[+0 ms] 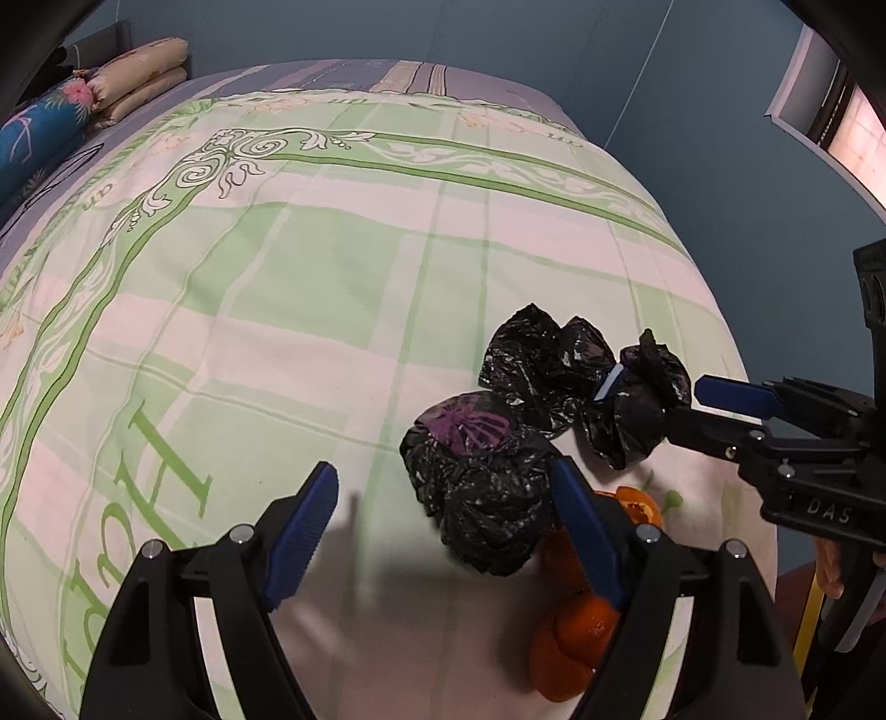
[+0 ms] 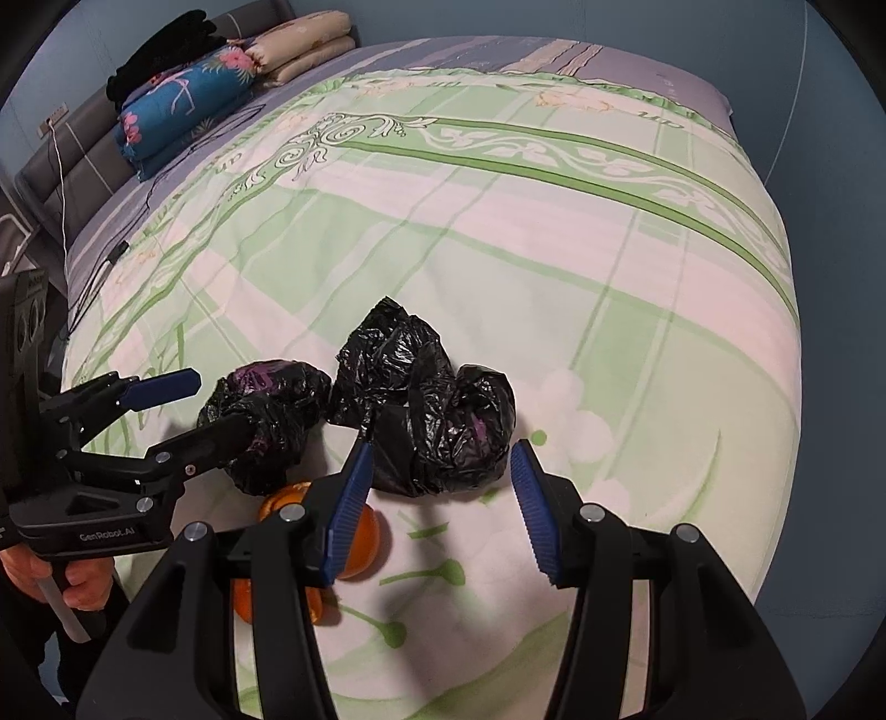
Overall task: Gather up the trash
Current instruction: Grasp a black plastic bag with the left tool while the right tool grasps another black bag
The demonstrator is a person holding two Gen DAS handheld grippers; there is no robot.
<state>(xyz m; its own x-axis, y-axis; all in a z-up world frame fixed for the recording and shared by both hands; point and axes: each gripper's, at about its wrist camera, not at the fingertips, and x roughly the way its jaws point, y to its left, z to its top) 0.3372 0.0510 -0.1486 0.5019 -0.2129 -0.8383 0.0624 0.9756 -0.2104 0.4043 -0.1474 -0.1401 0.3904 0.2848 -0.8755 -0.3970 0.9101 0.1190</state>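
Note:
A small black trash bag with a purple patch (image 1: 482,471) (image 2: 266,410) lies on the green-and-white bedspread (image 1: 277,310) (image 2: 609,310). My left gripper (image 1: 443,482) (image 2: 221,404) is open, and this bag sits against its right finger. A bigger crumpled black bag (image 1: 548,365) (image 2: 443,426) lies just beside it. My right gripper (image 2: 437,471) (image 1: 659,387) is open, its tips on either side of that bag's near end. Orange peels (image 1: 587,626) (image 2: 360,531) lie on the bed below the bags, partly hidden by the fingers.
Folded pillows (image 2: 304,39) and a blue flowered blanket (image 2: 183,105) are stacked at the bed's far left. A thin cable (image 2: 111,255) runs along the left side. The bed's right edge drops to a blue wall. A hand (image 2: 72,576) holds the left gripper's handle.

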